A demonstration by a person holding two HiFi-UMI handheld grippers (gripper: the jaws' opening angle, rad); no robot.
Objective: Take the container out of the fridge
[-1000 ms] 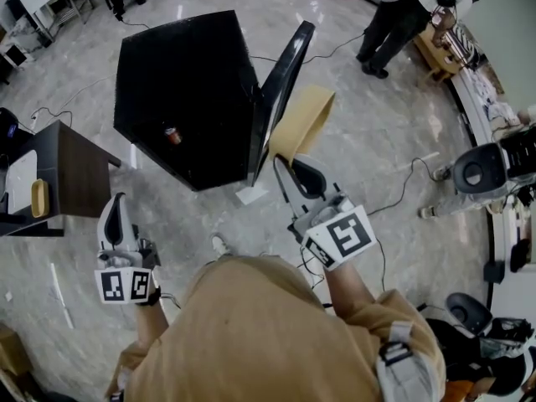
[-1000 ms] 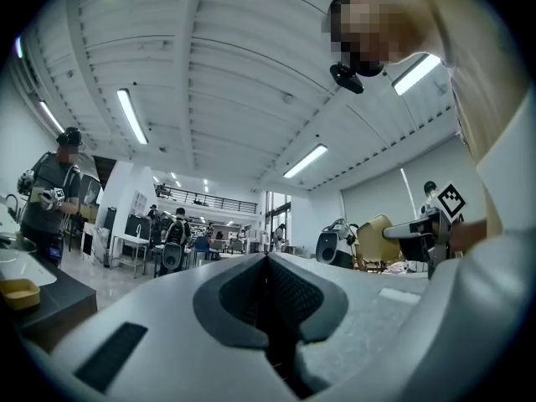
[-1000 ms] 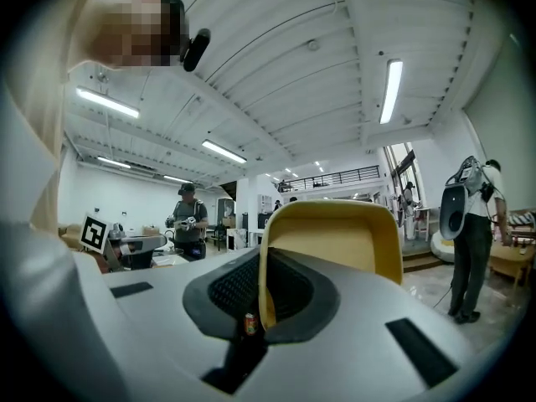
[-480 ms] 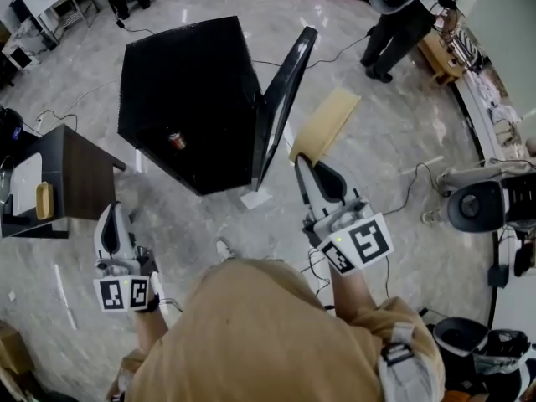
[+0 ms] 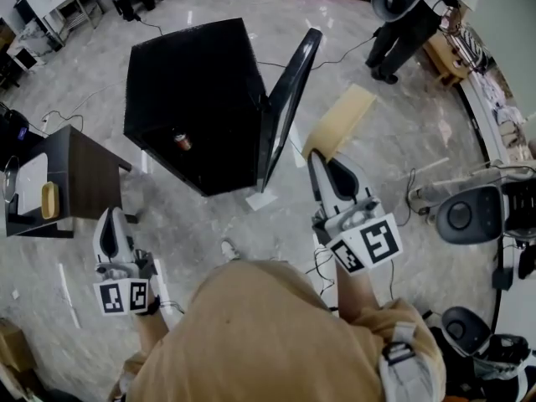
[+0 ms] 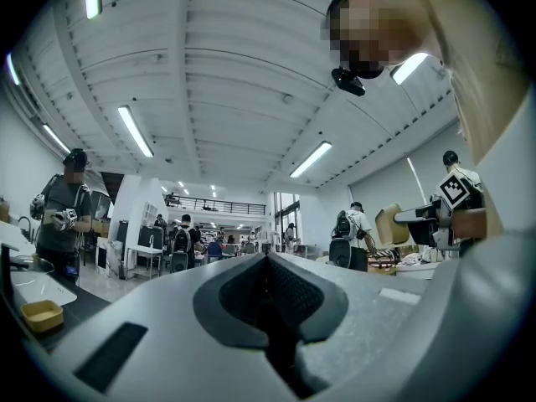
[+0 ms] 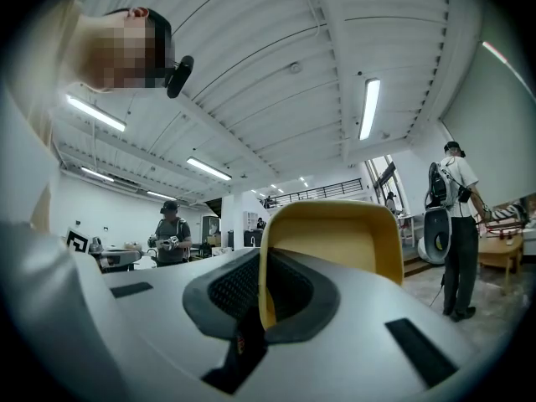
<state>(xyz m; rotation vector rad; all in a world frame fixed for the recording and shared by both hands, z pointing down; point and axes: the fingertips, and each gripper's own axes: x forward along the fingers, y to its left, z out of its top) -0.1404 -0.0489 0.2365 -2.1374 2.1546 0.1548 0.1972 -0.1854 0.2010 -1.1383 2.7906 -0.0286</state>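
Tan rectangular plastic container [image 5: 341, 121] is out of the black boxy fridge [image 5: 188, 82], in the air just right of its open door [image 5: 290, 99], over the grey glossy floor [image 5: 209, 216]. Right gripper [image 5: 318, 162] holds it by the near rim, jaws clamped on the thin wall. Left gripper [image 5: 109, 218] sits near-left, well apart from the fridge, jaws together, nothing between them.

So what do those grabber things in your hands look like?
Both the left gripper and the right gripper are pale grey plastic, with long jaws lined with black textured pads. Each carries a white cube printed with black square markers. The person wears a tan top.
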